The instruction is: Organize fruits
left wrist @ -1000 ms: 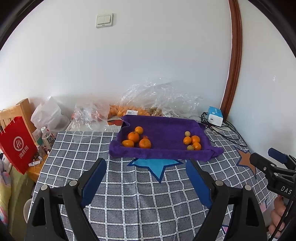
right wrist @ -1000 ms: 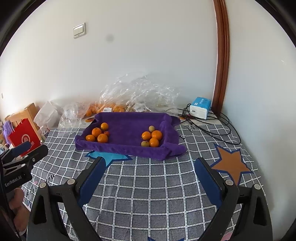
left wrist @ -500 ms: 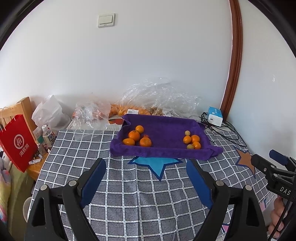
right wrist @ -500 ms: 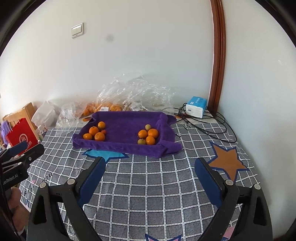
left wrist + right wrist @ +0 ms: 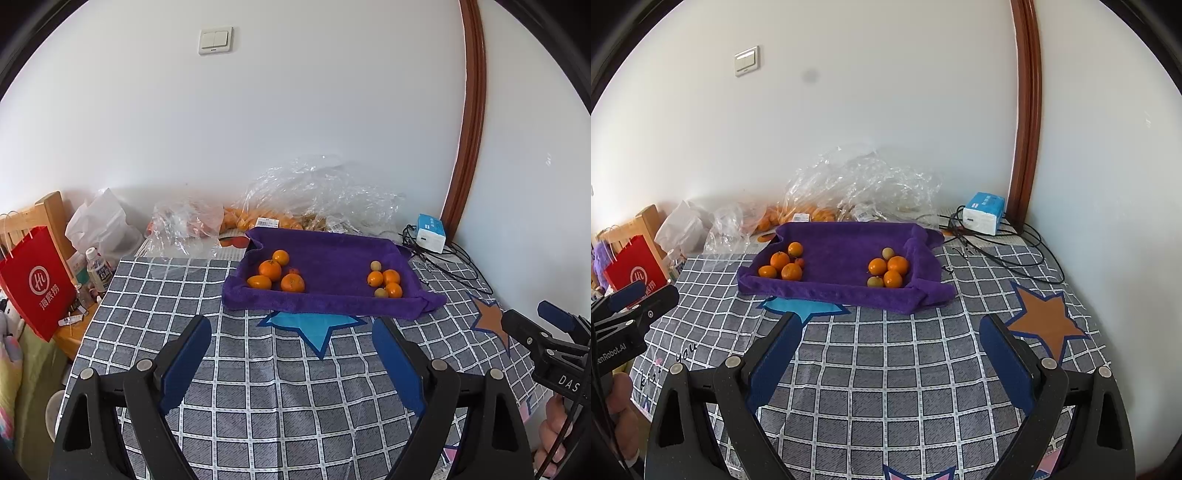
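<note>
On checked tablecloth (image 5: 280,387): purple towel tray (image 5: 332,254), two fruit clusters, oranges (image 5: 275,275) left, oranges plus small pale fruit, perhaps longans (image 5: 375,266), right. Left gripper (image 5: 291,363), right gripper (image 5: 886,363): jaws apart, empty.

A red paper bag (image 5: 37,282) at the far left bears a white ring with a stylised "Hi" and, under it, the Chinese characters "海底捞". On the black body of the right gripper (image 5: 565,373), seen at the right edge of the left wrist view, white letters read "DAS", cut off by the frame. On the black body of the left gripper (image 5: 617,354), at the left edge of the right wrist view, white letters read "enRobot.AI", the start hidden. On the checked tablecloth (image 5: 886,369), near its left edge, handwritten "you" (image 5: 685,352) stands. A white sticker (image 5: 267,222) on the fruit bag at the far side is too small to read, and so is the print on the blue-and-white box (image 5: 983,212).
</note>
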`<state>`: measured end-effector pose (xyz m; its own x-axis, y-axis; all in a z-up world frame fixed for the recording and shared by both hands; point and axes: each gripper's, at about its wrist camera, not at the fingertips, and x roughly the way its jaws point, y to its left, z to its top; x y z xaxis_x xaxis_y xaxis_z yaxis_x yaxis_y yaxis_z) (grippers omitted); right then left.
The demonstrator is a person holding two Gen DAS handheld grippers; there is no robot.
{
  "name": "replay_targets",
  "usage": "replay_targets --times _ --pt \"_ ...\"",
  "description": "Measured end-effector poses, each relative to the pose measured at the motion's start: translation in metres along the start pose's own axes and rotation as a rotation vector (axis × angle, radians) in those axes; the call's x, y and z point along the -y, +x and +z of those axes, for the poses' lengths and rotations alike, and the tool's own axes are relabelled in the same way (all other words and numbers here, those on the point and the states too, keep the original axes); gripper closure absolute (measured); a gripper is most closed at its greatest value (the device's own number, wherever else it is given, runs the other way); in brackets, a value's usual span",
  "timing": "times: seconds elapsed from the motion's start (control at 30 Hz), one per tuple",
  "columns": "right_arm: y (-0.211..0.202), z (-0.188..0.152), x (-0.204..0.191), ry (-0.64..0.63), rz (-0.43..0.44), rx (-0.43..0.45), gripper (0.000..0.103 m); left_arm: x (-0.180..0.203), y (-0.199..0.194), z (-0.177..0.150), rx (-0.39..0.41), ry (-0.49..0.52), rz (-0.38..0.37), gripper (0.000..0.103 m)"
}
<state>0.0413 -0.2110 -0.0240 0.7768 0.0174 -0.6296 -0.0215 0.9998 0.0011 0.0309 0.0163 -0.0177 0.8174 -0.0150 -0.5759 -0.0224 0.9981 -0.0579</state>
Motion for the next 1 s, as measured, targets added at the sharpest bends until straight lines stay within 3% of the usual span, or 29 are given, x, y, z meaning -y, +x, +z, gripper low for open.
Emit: replay_targets --times 1.0 --pt "-0.0027 0.0002 0.0029 0.008 -0.003 0.006 0.007 -0.0009 -0.0009 0.0010 0.004 -0.004 0.002 0.013"
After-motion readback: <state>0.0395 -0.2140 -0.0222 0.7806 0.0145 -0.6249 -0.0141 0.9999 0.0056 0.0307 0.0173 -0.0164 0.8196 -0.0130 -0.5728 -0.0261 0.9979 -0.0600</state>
